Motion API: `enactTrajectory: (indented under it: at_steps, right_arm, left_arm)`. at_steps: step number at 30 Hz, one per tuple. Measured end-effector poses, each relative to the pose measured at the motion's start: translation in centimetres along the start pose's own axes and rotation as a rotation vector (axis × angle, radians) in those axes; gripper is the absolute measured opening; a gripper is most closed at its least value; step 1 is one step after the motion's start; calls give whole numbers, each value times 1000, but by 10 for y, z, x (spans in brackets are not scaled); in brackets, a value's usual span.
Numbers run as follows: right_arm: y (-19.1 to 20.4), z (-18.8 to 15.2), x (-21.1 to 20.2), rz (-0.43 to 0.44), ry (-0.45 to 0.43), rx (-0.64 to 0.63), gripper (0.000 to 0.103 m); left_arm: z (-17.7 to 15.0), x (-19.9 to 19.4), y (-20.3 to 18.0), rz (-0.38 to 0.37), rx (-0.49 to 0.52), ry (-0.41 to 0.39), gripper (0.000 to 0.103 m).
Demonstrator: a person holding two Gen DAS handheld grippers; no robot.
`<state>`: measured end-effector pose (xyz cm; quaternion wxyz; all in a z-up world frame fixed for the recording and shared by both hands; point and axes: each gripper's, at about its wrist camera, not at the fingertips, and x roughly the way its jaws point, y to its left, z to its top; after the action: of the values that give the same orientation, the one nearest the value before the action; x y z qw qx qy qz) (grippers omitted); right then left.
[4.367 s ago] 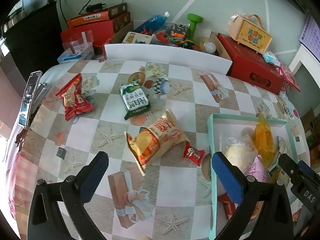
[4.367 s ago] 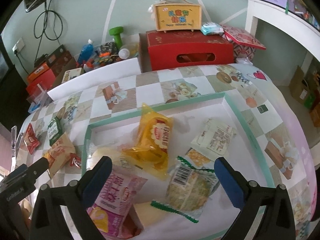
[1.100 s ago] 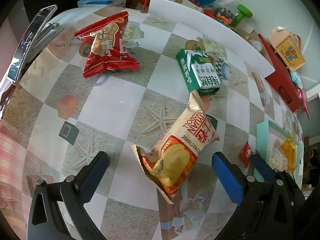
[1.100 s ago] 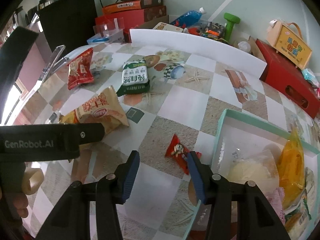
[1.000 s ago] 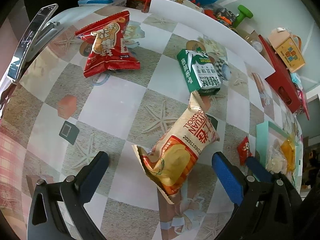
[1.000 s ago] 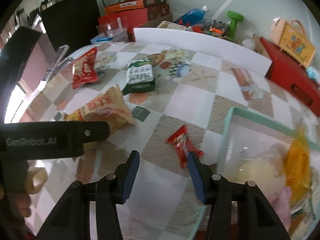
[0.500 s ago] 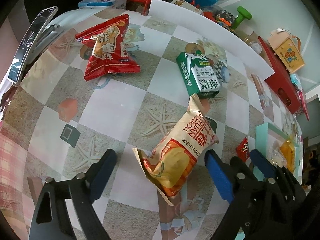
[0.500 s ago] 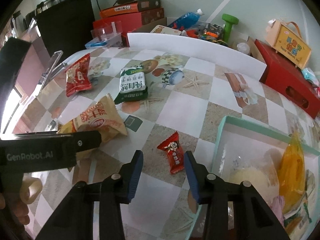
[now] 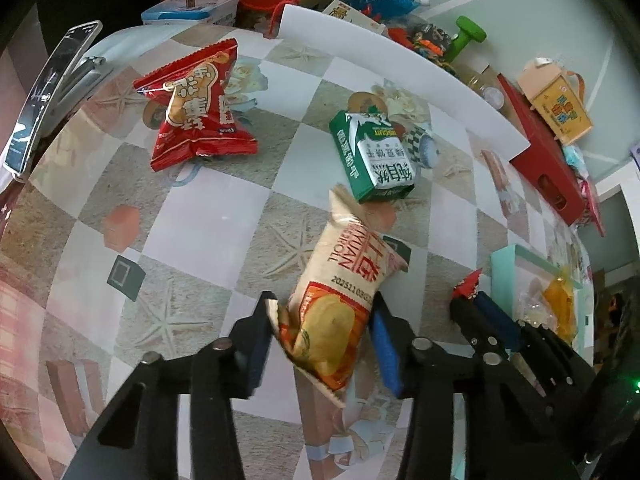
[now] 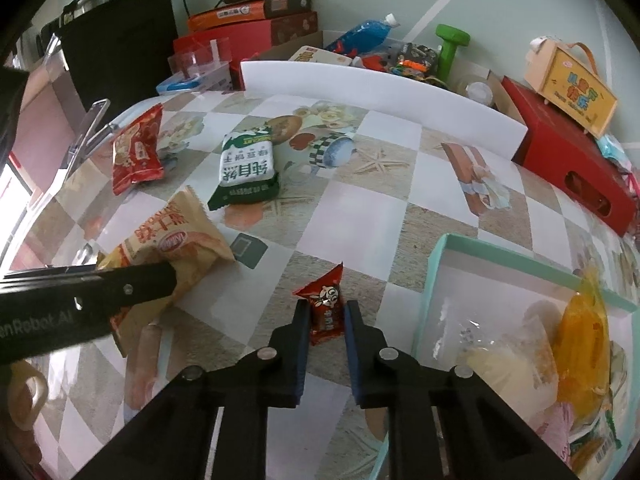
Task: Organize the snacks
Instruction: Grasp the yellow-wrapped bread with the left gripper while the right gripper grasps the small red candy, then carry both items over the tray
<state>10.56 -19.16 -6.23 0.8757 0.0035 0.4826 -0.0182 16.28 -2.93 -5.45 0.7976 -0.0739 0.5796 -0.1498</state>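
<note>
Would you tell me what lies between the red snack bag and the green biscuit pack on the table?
Only bare tablecloth separates the red snack bag and green biscuit pack, as the left wrist view shows.

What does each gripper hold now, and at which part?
The closing left gripper pinches the beige chip bag at its lower end. Right gripper is shut on the small red candy packet, lower half.

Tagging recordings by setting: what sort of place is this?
Probably a lived-in home room: a table under a patterned oilcloth, gift boxes and a green dumbbell piled along the wall.

Left hand-held gripper (image 9: 320,320) closing on beige chip bag (image 9: 340,296); red packet (image 9: 192,108), green packet (image 9: 372,156) beyond.
</note>
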Motion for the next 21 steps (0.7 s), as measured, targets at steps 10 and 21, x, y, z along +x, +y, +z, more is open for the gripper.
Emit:
enactTrajectory:
  at_steps: [10, 21]
  right_arm:
    - [-4, 8, -40, 17, -90, 46, 15]
    - [2, 2, -75, 19, -153, 50, 15]
  left_arm:
    - [4, -25, 2, -16, 1, -70, 42]
    - [4, -53, -12, -39, 33, -145, 42]
